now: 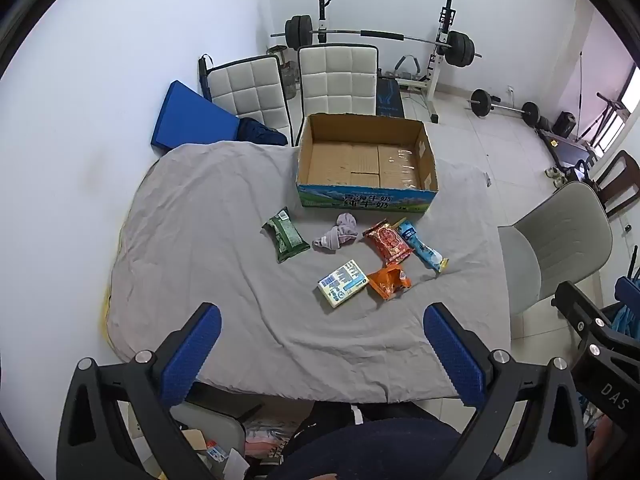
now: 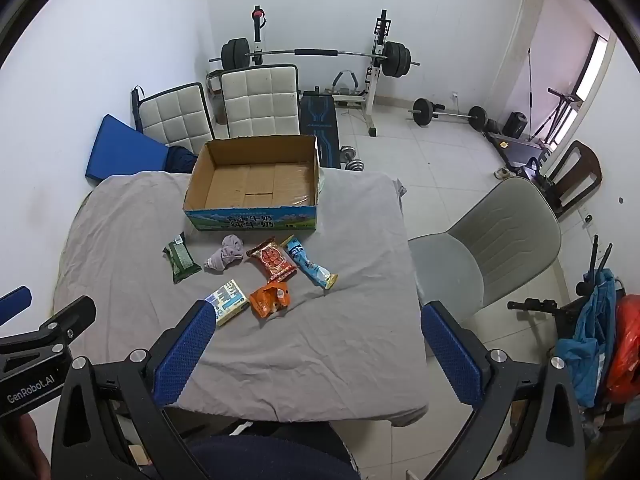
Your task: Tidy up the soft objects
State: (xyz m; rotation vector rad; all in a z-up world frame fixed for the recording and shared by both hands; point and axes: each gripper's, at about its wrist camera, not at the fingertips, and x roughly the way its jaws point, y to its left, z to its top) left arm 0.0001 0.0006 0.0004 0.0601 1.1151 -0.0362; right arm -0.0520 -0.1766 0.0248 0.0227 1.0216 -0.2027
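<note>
An open, empty cardboard box [image 1: 366, 162] [image 2: 256, 184] stands at the far side of a table covered with a grey cloth [image 1: 224, 240] [image 2: 128, 232]. In front of it lie a green packet [image 1: 285, 234] [image 2: 181, 258], a crumpled grey sock [image 1: 338, 232] [image 2: 226, 256], a red snack bag [image 1: 387, 240] [image 2: 273, 261], a blue wrapper [image 1: 421, 249] [image 2: 308, 262], an orange bag [image 1: 389, 281] [image 2: 270, 298] and a pale yellow carton [image 1: 343, 283] [image 2: 228, 300]. My left gripper [image 1: 322, 354] and right gripper [image 2: 320, 354] are open and empty, held above the table's near edge.
Two white padded chairs [image 1: 336, 80] [image 2: 260, 100] and a blue cushion [image 1: 188, 120] stand behind the table. A grey plastic chair [image 1: 560, 240] [image 2: 492, 248] is to the right. A barbell rack [image 1: 380, 36] and loose weights are at the back.
</note>
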